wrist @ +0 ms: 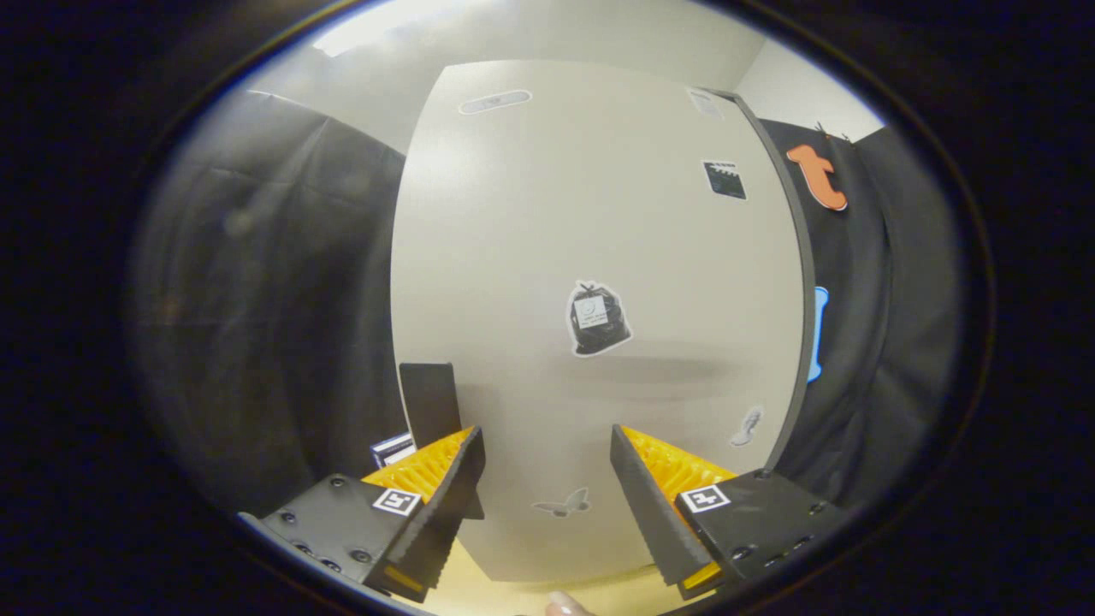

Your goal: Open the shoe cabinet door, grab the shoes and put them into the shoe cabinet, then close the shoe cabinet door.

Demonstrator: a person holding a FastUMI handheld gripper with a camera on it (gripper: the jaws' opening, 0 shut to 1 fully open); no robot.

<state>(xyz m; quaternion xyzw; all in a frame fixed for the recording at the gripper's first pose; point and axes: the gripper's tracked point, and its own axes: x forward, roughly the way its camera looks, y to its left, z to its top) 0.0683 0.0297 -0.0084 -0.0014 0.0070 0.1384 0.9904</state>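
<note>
The shoe cabinet door (599,282) is dead ahead of you: a pale, flat panel w/ a dark edge strip down its right side, standing shut as far as I can tell, since no gap or interior shows. It carries several stickers: a black bin-bag sticker (598,319) mid-panel, a butterfly sticker (562,504) low down between your fingers, a small footprint sticker (747,426) toward the right edge, plus a couple of labels up top.

A dark rectangular handle (430,405) sits at the door's left edge, just beyond your left finger. That's prob. the pull point, which would explain why you're lined up low and slightly left of centre.

Your tongs (547,479) are spread wide, nothing between the fingers, both pointing at the lower door w/o touching it, I think; contact is hard to judge here. Open makes sense: you need the gap to straddle the handle.

Judgement: step one, door not yet opened. Next move likely calls for shifting left so the handle falls between the fingers, then closing and pulling.

A fingertip (566,606) shows at the very bottom, over a light wood floor (479,590). Black cloth wall (282,299) flanks both sides.
</note>
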